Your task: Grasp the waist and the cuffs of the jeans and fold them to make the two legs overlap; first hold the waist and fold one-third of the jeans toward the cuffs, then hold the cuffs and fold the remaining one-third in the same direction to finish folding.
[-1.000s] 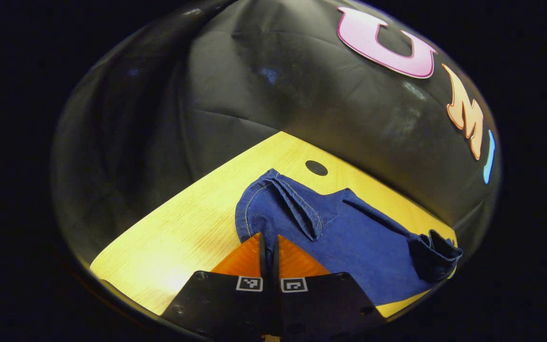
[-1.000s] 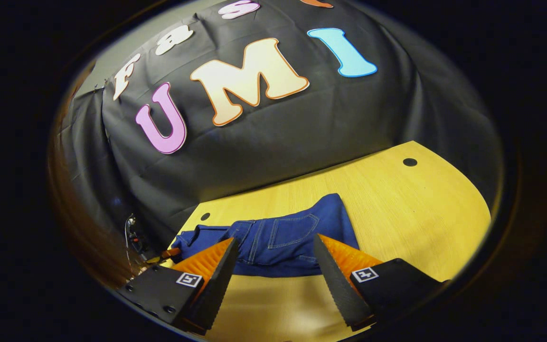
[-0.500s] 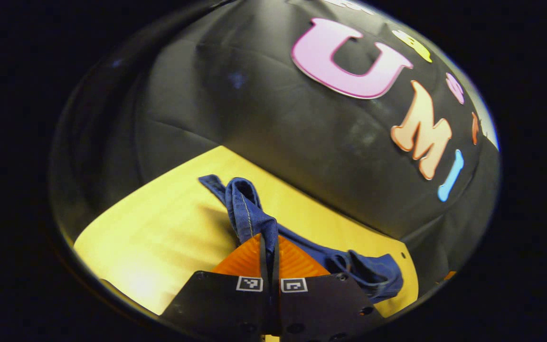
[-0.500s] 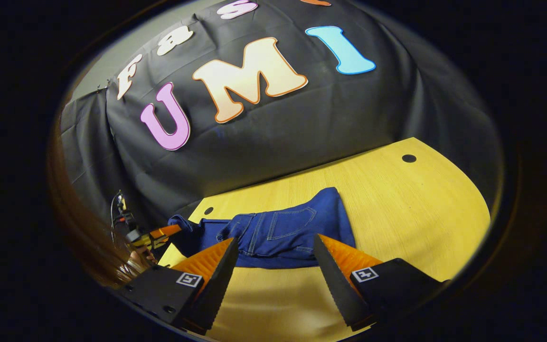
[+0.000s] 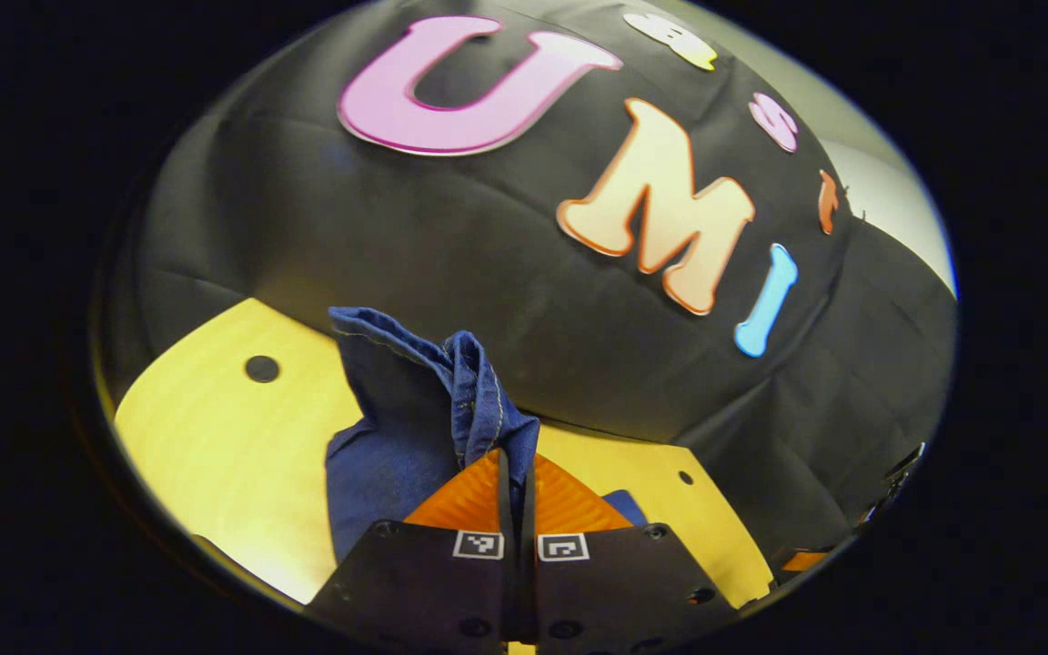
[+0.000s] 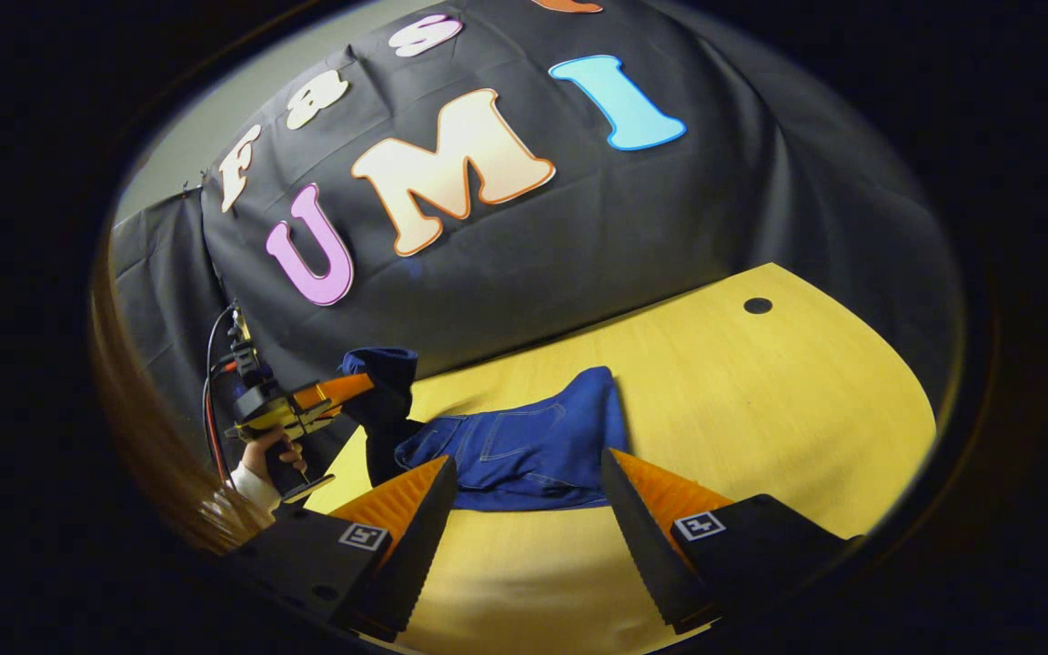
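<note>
Left gripper [image 5: 515, 473] is clamped on the cuff end of the jeans [image 5: 433, 400], both orange fingers [image 5: 469, 496] pressed together with denim pinched between them. The cuffs are lifted off the tabletop [image 5: 215, 455] and bunch up just above the fingertips; the rest of the leg hangs down to the wood on the left of the fingers.

In the right gripper view, the right gripper [image 6: 529, 496] hangs with jaws wide apart, holding nothing, near the front edge of the tabletop [image 6: 760, 409]. The waist and seat of the jeans [image 6: 524, 446] lie flat just beyond its fingertips, toward the tabletop's left side. The left gripper [image 6: 342, 391], held by a hand [image 6: 265, 455], carries the raised cuffs [image 6: 383, 382] at the left edge.

Yellow wood tabletop with a dark round hole [image 6: 757, 306] near the far right corner. Black cloth wall [image 6: 670, 227] behind.
</note>
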The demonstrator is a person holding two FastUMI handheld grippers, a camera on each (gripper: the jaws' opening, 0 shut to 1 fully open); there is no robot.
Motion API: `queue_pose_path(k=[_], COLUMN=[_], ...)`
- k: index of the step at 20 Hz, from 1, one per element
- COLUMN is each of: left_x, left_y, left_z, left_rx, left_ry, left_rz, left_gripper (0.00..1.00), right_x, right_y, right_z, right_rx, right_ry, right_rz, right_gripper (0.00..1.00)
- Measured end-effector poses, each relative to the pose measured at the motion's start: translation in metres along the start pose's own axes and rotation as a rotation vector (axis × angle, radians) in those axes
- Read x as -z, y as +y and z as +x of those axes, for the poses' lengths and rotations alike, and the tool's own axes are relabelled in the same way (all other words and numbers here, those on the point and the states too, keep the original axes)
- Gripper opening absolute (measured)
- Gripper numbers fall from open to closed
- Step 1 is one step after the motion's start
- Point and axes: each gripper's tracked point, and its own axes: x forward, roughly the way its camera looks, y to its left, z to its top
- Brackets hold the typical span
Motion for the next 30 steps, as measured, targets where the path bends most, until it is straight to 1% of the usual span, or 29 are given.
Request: queue_pose_path(k=[3, 5, 6, 7, 9, 11, 12, 14, 16, 18, 19, 21, 22, 23, 24, 25, 27, 30], left_x=[0.021, 0.050, 0.070, 0.087, 0.134, 0.173, 0.194, 0.217, 0.217, 0.220, 0.216, 0.208, 0.194, 0.180, 0.165, 0.150, 0.122, 0.094], left_y=[-0.058, -0.088, -0.103, -0.107, -0.103, -0.090, -0.084, -0.072, -0.069, -0.079, -0.092, -0.108, -0.113, -0.114, -0.115, -0.114, -0.113, -0.089], left_z=[0.020, 0.030, 0.033, 0.034, 0.033, 0.032, 0.031, 0.025, 0.030, 0.027, 0.020, 0.001, -0.012, -0.027, -0.045, -0.062, -0.098, -0.142], left_rx=[0.080, 0.118, 0.124, 0.112, 0.073, 0.026, 0.000, -0.058, -0.082, -0.070, -0.041, -0.007, -0.017, -0.037, -0.057, -0.078, -0.088, -0.140], left_ry=[0.049, 0.102, 0.139, 0.169, 0.245, 0.320, 0.359, 0.396, 0.364, 0.362, 0.363, 0.328, 0.293, 0.263, 0.240, 0.216, 0.168, 0.132], left_rz=[0.059, 0.132, 0.183, 0.236, 0.373, 0.467, 0.494, 0.542, 0.564, 0.530, 0.494, 0.436, 0.414, 0.391, 0.368, 0.343, 0.293, 0.313], left_gripper=[0.00, 0.00, 0.00, 0.00, 0.00, 0.00, 0.00, 0.00, 0.01, 0.04, 0.14, 0.51, 0.70, 0.84, 0.86, 0.85, 0.85, 0.88], right_x=[-0.006, -0.008, -0.009, -0.010, -0.010, -0.008, -0.008, -0.007, -0.005, -0.003, -0.003, -0.001, 0.001, 0.002, 0.002, 0.001, -0.004, -0.011], right_y=[-0.023, -0.036, -0.044, -0.050, -0.058, -0.066, -0.069, -0.073, -0.074, -0.073, -0.071, -0.065, -0.062, -0.056, -0.049, -0.041, -0.018, 0.012], right_z=[-0.009, -0.014, -0.018, -0.019, -0.022, -0.024, -0.024, -0.024, -0.025, -0.027, -0.027, -0.028, -0.029, -0.031, -0.033, -0.036, -0.040, -0.046], right_rx=[0.016, 0.020, 0.024, 0.027, 0.027, 0.028, 0.029, 0.032, 0.028, 0.019, 0.013, 0.004, -0.002, -0.010, -0.018, -0.026, -0.055, -0.076], right_ry=[0.002, 0.004, 0.005, 0.007, 0.007, 0.014, 0.014, 0.022, 0.028, 0.032, 0.030, 0.030, 0.031, 0.033, 0.029, 0.018, -0.012, -0.064], right_rz=[-0.015, -0.019, -0.017, -0.011, 0.000, 0.000, -0.007, -0.027, -0.045, -0.049, -0.048, -0.048, -0.047, -0.049, -0.051, -0.049, -0.028, -0.004], right_gripper=[0.98, 0.98, 0.98, 0.98, 0.98, 0.98, 0.98, 0.98, 0.98, 0.98, 0.98, 0.98, 0.98, 0.98, 0.98, 0.98, 0.98, 0.98])
